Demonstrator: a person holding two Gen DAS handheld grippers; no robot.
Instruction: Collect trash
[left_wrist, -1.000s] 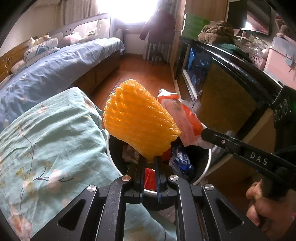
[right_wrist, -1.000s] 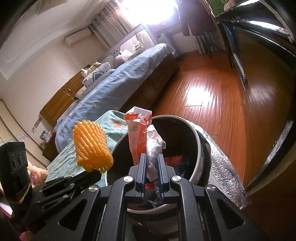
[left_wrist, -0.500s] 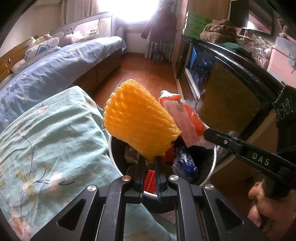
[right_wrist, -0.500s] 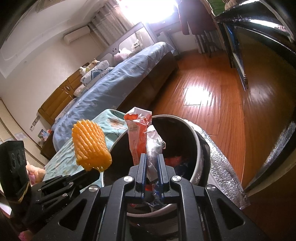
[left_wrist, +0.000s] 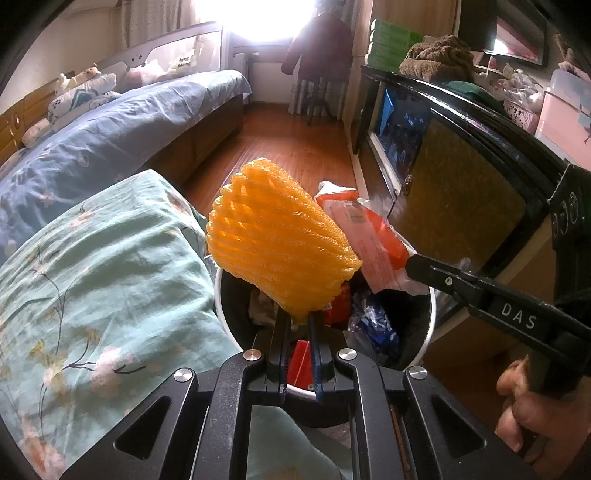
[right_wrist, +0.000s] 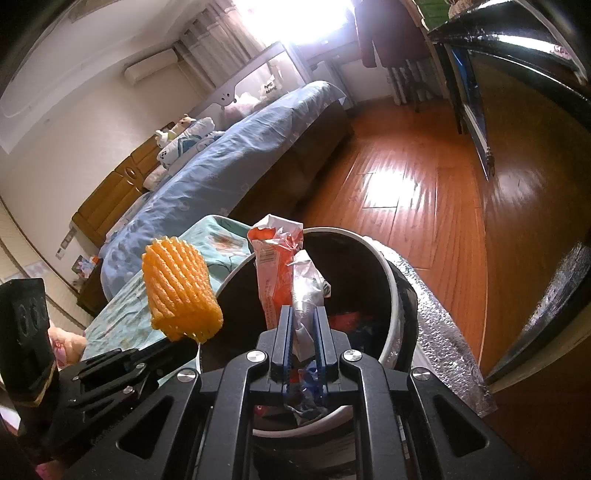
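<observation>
Orange foam net (left_wrist: 277, 243) — soft mesh; wood floor (right_wrist: 402, 206) — glossy.

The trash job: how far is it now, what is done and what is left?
Done: the bin already holds red and blue wrappers. In hand: the left gripper pinches the orange foam net above the bin, and the right gripper pinches a red packet over the bin's opening. Left: both pieces are not yet dropped; the jaws must open. Other trash in the room cannot be seen from here.
</observation>
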